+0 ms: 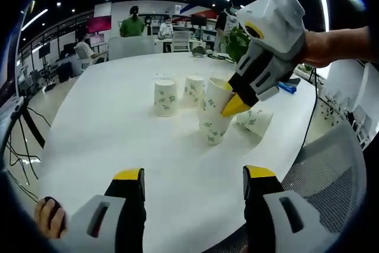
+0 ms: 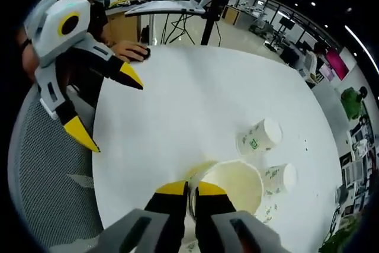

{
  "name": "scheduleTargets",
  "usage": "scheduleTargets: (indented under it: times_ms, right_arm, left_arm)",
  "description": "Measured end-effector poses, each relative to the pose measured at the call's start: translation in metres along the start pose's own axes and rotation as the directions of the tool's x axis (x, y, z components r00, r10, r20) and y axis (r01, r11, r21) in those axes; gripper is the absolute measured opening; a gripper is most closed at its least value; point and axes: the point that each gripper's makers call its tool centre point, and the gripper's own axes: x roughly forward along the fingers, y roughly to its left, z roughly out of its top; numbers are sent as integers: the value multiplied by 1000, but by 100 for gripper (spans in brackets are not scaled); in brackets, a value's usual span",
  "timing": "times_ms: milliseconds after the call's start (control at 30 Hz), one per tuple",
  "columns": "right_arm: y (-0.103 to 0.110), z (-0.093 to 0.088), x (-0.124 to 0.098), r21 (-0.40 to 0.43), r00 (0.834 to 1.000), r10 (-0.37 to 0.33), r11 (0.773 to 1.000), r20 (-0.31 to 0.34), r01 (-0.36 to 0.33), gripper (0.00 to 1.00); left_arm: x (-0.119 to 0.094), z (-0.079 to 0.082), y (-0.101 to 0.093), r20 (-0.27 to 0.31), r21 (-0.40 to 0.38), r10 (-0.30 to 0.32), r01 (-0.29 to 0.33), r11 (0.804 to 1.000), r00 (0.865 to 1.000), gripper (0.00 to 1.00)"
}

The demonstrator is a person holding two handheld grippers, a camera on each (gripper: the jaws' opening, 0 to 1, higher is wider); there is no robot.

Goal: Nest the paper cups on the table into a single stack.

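Observation:
On the white round table (image 1: 118,128) two paper cups with green print stand upright side by side, one (image 1: 165,97) to the left of the other (image 1: 193,91). Right of them my right gripper (image 1: 232,103) reaches in from the upper right, shut on the rim of a cup (image 1: 214,94) that sits tilted in the top of another cup (image 1: 212,131). A further cup (image 1: 254,119) lies on its side just beyond. In the right gripper view my right gripper (image 2: 190,189) pinches that cup's rim (image 2: 234,185), with the two loose cups (image 2: 260,136) (image 2: 278,177) further out. My left gripper (image 1: 194,175) (image 2: 106,105) hangs open over the near table edge.
A grey mesh chair (image 1: 337,170) (image 2: 47,164) stands at the table's edge beside the left gripper. A person's hand (image 2: 133,50) rests on the table rim. A small blue object (image 1: 288,87) lies at the far right. Desks and people fill the office behind.

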Motion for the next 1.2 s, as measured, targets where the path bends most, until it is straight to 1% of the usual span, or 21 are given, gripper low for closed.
scheduleTargets:
  times_ms: [267,433,500,533,667,733,767,800,867,967,1033,1100,1200]
  right_arm:
    - [-2,-1,3,8,1000,-2,1000,6,2,2]
    - [-3,0,0,-2,1000,-1,1000,8,1,5]
    - [-5,3,-3,4,1000,-7,1000,18,7,7]
    - [-6,5,-6,19,999,-4,1000,32,4,7]
    - [-10,19,-18,34,997,-18,999,80,15,10]
    - [-16,30,-24,31,993,-33,999,117,29,14]
    - [-19,34,-26,18,990,-39,999,134,37,17]
    - [-25,40,-29,7,987,-59,998,152,58,21]
    - [-36,47,-32,18,982,-92,996,165,90,27]
    - [-56,53,-30,60,974,-135,990,185,126,33]
    - [-67,55,-27,85,970,-154,986,188,140,40]
    - [-85,57,-20,135,965,-190,977,180,168,46]
    - [-98,58,-13,187,963,-211,966,166,180,53]
  left_arm:
    - [0,0,0,-3,1,-1,1,1000,1000,66]
    - [1,-1,1,-4,-1,1,-1,1000,1000,66]
    - [1,-1,1,-4,0,0,0,1000,1000,66]
    - [1,-1,0,-5,1,-1,1,1000,1000,66]
    - [1,-1,0,-8,3,-2,2,1000,1000,65]
    - [1,-2,-1,-11,3,-3,3,1000,1000,65]
    - [1,-2,-1,-11,5,-4,4,1000,1000,65]
    - [1,-2,-1,-11,5,-5,5,1000,1000,65]
    - [2,-3,-1,-13,8,-5,6,1000,1000,65]
    - [3,-4,-1,-14,8,-7,7,1000,1000,65]
    - [3,-4,0,-14,5,-7,7,1000,1000,65]
    - [2,-3,0,-14,0,-5,5,1000,1000,65]
    - [2,-4,1,-15,-4,-3,3,1000,1000,65]
